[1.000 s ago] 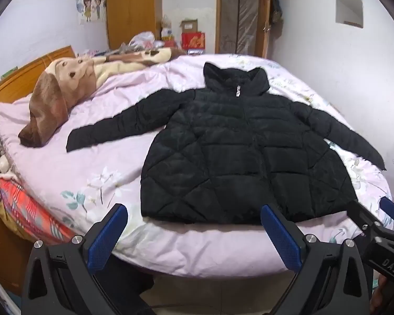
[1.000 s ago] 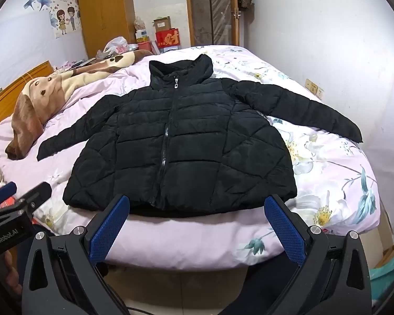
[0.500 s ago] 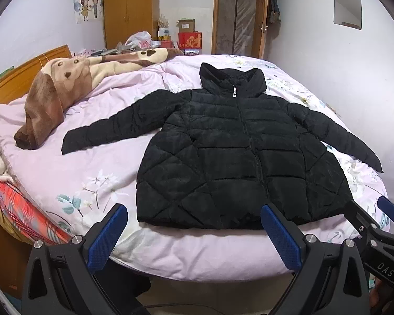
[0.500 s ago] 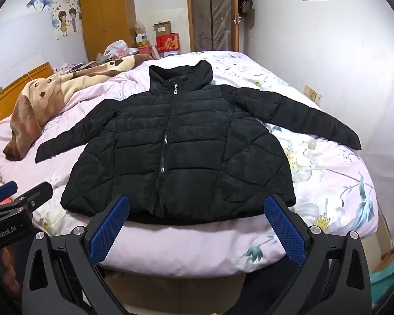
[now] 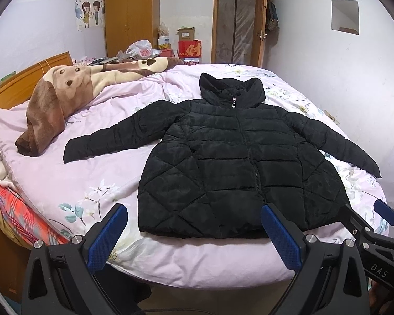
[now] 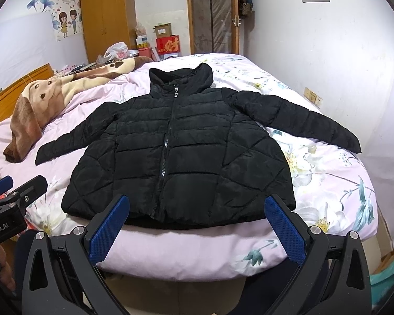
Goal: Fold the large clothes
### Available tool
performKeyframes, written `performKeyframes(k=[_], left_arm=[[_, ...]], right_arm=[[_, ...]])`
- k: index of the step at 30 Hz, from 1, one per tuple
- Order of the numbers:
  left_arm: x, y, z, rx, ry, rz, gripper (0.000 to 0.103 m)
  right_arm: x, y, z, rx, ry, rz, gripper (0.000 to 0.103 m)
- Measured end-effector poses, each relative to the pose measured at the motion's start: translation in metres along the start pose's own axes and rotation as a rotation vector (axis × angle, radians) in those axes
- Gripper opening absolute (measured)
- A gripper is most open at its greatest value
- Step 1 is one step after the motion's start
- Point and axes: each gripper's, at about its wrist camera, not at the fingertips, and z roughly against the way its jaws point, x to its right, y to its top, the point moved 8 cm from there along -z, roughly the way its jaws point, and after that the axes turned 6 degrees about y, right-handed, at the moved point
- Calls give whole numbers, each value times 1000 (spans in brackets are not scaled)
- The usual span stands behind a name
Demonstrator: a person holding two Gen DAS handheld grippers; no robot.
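Observation:
A black quilted puffer jacket (image 5: 236,162) (image 6: 181,155) lies flat and zipped on the bed, front up, collar at the far end, both sleeves spread outward. Its hem rests near the bed's front edge. My left gripper (image 5: 194,232) hovers open just before the hem, nothing between its blue pads. My right gripper (image 6: 197,225) is open too, level with the hem's middle and short of it. Each gripper shows at the edge of the other's view.
The bed's pink floral sheet (image 5: 65,181) (image 6: 325,173) surrounds the jacket. A brown dog-print blanket (image 5: 65,92) lies bunched at the left by the wooden headboard (image 5: 15,81). Wardrobe (image 6: 105,15), boxes and a door (image 6: 212,13) stand beyond the bed.
Both views have risen a little and tilted, so the jacket sits lower and closer to the fingers. The jacket itself has not moved and both grippers stay open.

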Motion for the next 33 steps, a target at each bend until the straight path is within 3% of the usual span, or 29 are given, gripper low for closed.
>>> performKeyframes(k=[33], left_arm=[[-4,-6,-8,-24,-8,15,102]], right_arm=[[3,0,-4,-5,-2,-2,102]])
